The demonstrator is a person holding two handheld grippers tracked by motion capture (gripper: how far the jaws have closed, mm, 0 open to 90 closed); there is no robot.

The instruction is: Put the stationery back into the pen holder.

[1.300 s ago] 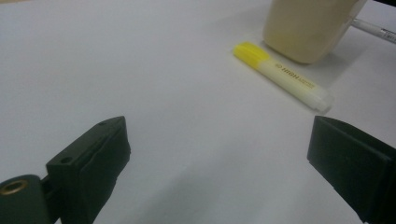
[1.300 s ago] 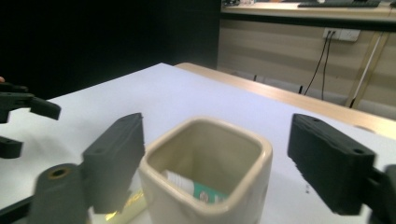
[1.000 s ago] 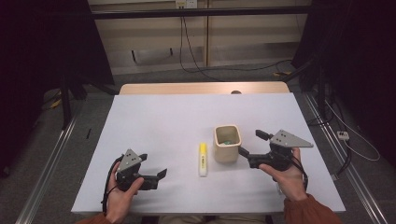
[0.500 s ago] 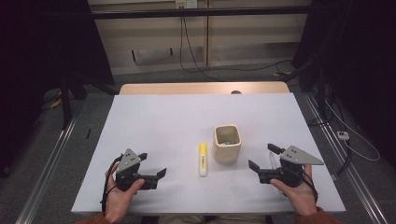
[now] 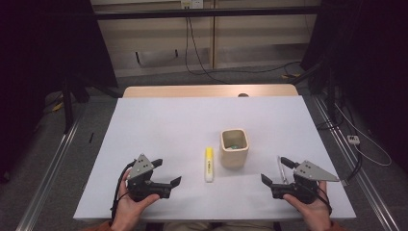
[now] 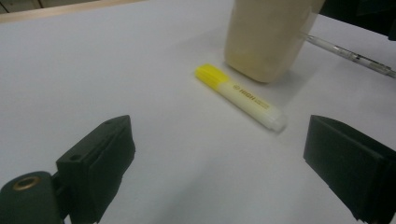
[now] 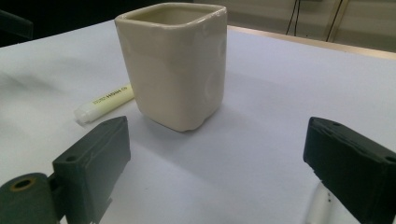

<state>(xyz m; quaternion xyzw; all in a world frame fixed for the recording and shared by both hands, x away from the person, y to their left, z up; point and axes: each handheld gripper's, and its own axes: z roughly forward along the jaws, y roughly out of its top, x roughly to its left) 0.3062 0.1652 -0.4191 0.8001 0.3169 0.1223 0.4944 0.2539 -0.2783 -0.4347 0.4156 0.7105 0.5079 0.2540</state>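
left gripper: fingers wide, empty, near bench edge | right gripper: fingers wide, empty, pen just beside | highlighter lay flat beside upright cup, mid-bench

On the white table we see the square cream ceramic cup near the middle, the yellow plastic highlighter lying just left of it, and the clear thin pen well right of the cup.
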